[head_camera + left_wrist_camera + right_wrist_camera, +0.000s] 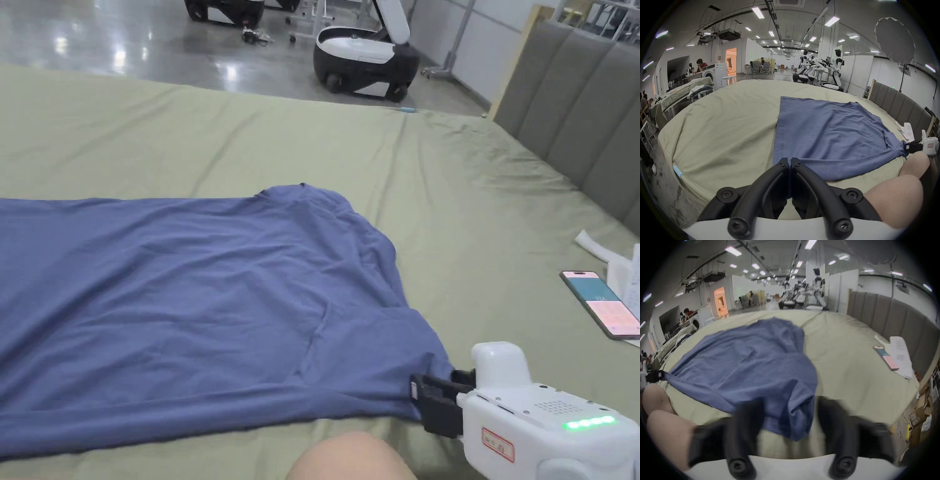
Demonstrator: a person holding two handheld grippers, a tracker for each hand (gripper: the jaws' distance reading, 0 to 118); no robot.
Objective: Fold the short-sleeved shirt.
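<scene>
Mid first fold: left gripper (789, 160) pinching the shirt (187, 300) hem, right gripper (788, 410) spread around the sleeve, blurred; next, closing it.

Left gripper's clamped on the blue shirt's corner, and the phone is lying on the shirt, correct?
The phone lies on the green sheet, apart from the shirt: see the head view. The left gripper is indeed clamped on the shirt's corner.

Your bed (250, 131), under a green sheet, carries the blue shirt (187, 300) spread flat, with a phone (600, 304) and papers (625, 275) near the headboard.
</scene>
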